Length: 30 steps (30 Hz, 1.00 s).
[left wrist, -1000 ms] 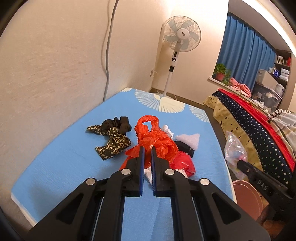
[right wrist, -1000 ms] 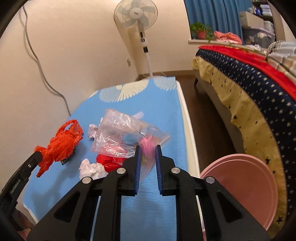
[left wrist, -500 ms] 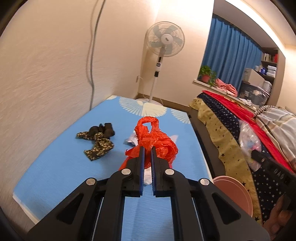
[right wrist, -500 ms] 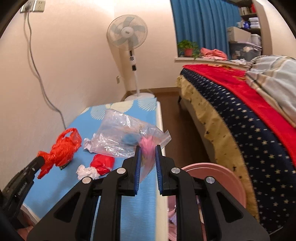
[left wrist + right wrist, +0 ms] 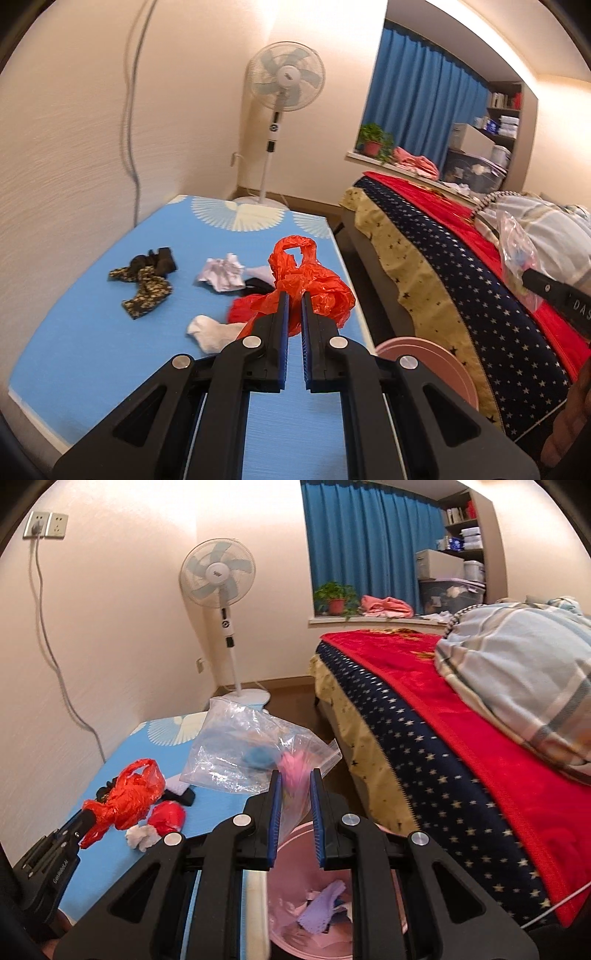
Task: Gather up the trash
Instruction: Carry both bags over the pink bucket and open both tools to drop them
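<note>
Clear bag [image 5: 255,755] between right gripper [image 5: 295,779] fingers

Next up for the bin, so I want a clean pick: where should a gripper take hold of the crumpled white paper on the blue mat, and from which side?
Judging by its shape, pinch the crumpled white paper across its raised, puckered top, coming straight down from above. It lies loose on the blue mat, apart from the patterned cloth, with the black item close on its right, so a side approach looks crowded.

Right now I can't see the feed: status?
Left gripper shut on crumpled orange plastic bag. Right gripper shut on clear zip bag, above pink bin. Nothing blocking.
</note>
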Available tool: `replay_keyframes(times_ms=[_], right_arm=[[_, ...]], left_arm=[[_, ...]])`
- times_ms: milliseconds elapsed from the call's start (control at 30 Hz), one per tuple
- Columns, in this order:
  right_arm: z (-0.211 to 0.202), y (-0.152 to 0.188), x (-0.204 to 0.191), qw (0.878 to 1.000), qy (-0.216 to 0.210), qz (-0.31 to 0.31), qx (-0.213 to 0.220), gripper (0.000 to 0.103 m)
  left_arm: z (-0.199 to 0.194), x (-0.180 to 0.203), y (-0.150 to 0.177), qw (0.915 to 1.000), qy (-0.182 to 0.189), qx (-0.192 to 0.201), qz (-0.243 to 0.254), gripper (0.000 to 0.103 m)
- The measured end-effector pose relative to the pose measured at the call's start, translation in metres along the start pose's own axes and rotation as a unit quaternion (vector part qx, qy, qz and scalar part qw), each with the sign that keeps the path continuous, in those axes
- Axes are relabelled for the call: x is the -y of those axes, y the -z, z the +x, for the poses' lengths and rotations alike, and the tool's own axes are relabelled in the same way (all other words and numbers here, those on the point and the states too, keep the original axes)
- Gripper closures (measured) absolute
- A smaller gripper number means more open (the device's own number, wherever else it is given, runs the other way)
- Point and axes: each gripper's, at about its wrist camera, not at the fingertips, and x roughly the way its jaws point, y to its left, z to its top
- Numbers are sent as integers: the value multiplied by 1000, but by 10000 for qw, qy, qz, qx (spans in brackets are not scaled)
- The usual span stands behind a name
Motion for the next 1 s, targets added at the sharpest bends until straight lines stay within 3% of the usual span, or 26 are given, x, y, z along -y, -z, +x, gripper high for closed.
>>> replay_keyframes(times_ms=[567, 1000], right_arm=[[11, 4, 53, 9953, 882, 399, -65, 87], [23, 10, 59, 9928, 1090, 434, -244, 87]], left_arm=[[13, 54, 12, 9972, 604, -167, 419, 97], [30, 89, 27, 9920, 965, -392, 716, 97]])
